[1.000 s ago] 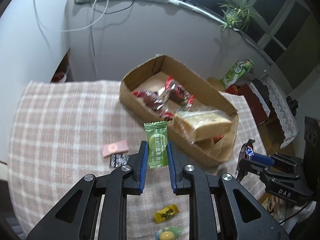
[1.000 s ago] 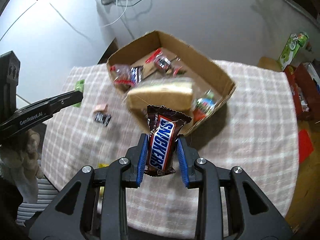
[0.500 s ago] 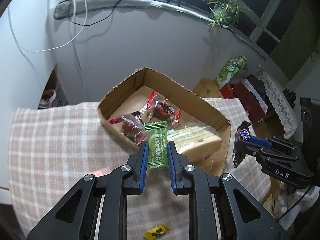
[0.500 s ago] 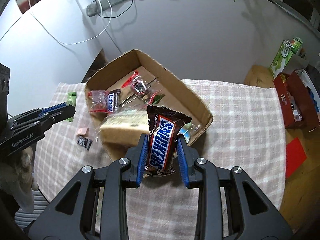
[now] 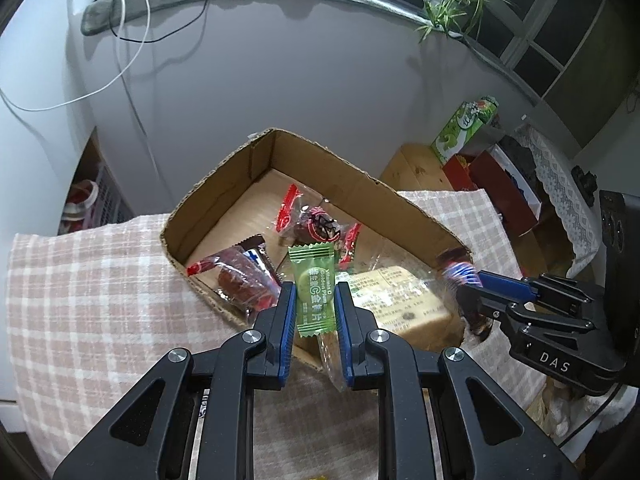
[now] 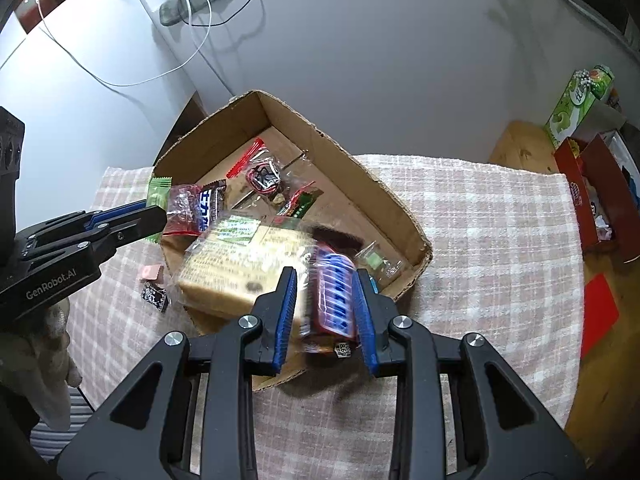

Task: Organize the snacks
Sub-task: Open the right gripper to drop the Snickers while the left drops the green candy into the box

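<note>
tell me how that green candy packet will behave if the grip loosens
The green candy packet is thin and flat, so probably very light. It stands upright unsupported between the left hand-held gripper pads, suggesting some stiffness. Its glossy wrapper looks slippery, so it would likely slide straight down toward the cardboard box.

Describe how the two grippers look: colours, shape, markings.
Both are black skeletal frames with triangular cut-outs, silver screws and ribbed blue finger pads. The left gripper reads "GenRobot.AI" on its side; the right gripper reads "DAS". A light glove covers the left hand.
</note>
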Demonstrator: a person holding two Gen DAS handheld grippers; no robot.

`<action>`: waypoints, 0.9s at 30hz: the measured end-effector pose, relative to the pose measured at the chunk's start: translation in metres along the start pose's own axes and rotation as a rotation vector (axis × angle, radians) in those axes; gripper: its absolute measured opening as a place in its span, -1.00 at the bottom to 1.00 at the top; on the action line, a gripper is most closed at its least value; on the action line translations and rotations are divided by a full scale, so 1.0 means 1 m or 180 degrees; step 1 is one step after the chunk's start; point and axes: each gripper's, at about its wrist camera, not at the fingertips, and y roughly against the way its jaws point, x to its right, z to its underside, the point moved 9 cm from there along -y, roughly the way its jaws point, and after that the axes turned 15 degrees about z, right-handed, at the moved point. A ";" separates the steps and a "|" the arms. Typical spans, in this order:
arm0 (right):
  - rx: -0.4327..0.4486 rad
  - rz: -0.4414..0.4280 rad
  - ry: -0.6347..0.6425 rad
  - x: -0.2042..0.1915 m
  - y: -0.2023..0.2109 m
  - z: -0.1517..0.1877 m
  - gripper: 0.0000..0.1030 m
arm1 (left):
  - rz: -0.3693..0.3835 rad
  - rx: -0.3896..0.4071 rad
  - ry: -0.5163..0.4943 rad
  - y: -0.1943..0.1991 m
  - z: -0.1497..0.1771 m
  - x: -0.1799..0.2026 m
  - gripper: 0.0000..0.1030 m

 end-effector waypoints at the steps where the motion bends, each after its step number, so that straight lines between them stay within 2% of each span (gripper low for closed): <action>1: -0.0001 -0.0004 0.0004 0.000 -0.001 0.000 -0.47 | 0.0002 -0.0009 -0.0001 -0.001 0.000 0.000 -0.66; 7: 0.0032 -0.0007 0.0002 0.000 0.001 -0.002 -0.50 | -0.0002 -0.0048 -0.0002 -0.007 -0.002 0.000 -0.66; 10: 0.0052 -0.0005 -0.0006 0.001 0.004 -0.001 -0.49 | -0.0038 -0.0060 0.0001 -0.007 0.000 0.000 -0.58; 12: 0.0060 -0.0003 -0.0023 0.003 0.007 -0.001 -0.47 | -0.0064 -0.0061 -0.0008 -0.007 0.000 0.000 -0.35; 13: 0.0064 -0.0001 -0.0030 0.004 0.008 0.000 -0.45 | -0.0067 -0.0055 -0.0006 -0.007 0.000 -0.001 -0.34; 18: 0.0086 -0.0003 -0.0027 0.005 0.013 0.002 -0.08 | -0.0065 -0.0014 0.0005 -0.001 0.000 -0.001 -0.34; 22: 0.0108 -0.0019 -0.0021 0.003 0.018 0.003 -0.05 | -0.0062 0.0025 -0.0023 0.005 0.000 0.003 -0.34; 27: 0.0157 -0.0063 0.0001 0.000 0.027 0.007 0.17 | -0.0105 0.0094 -0.0115 0.018 0.003 0.010 -0.34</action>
